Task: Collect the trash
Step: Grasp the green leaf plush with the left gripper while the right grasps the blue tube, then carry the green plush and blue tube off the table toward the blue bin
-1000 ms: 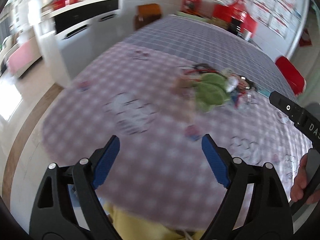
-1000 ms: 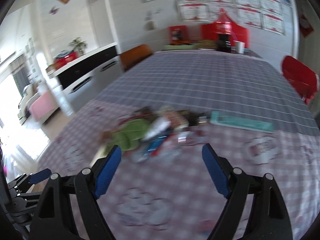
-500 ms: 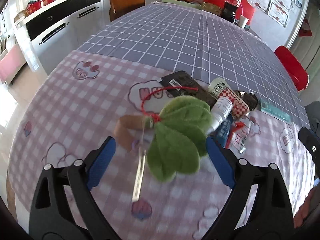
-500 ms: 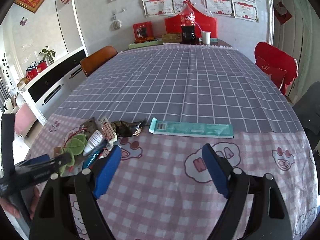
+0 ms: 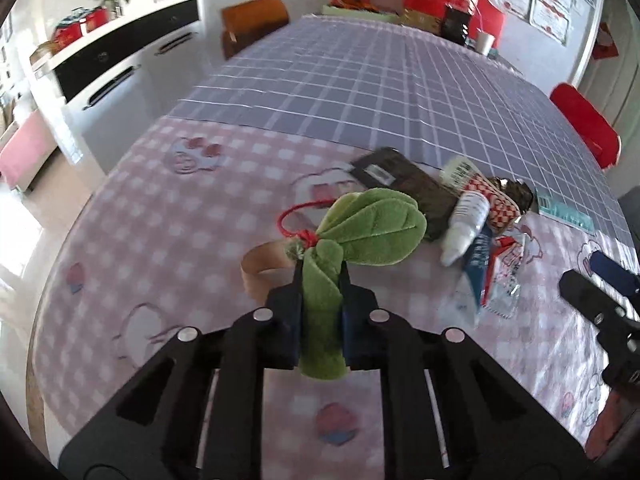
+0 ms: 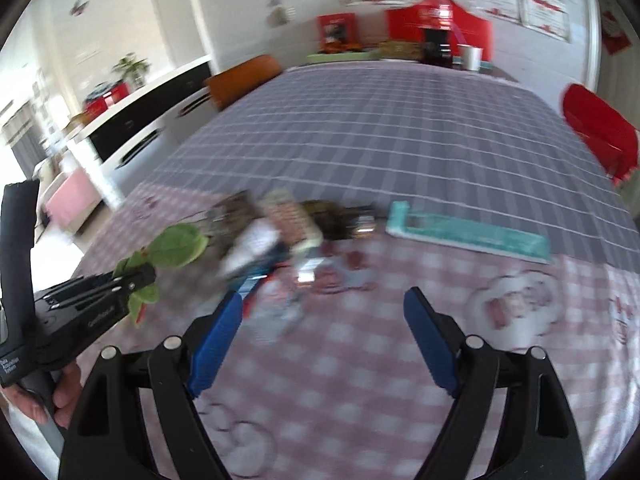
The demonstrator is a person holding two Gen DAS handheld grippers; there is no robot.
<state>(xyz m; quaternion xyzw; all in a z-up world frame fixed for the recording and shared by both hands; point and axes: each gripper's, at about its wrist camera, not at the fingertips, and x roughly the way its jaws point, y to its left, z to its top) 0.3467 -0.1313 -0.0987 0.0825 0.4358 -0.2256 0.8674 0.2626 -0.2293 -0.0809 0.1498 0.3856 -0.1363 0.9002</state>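
— Checked tablecloth (image 5: pixel 168 240) is carrying our trash pile (image 5: pixel 476 236) right of centre; what are we holding?
— Our left gripper (image 5: pixel 320 284) is pinching the plush green leaf (image 5: pixel 372 228) tight; our right gripper (image 6: pixel 324 312) is hovering wide open, touching nothing.

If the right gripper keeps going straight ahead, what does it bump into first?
Probably the pink checked tablecloth: the open right gripper points at a bare stretch of it, between the blurry wrapper pile and the teal box. Depth is hard to judge.

Plush leaf (image 5: pixel 372 228) lies left of wrappers (image 5: pixel 488 256); flat box (image 6: pixel 468 234) right.
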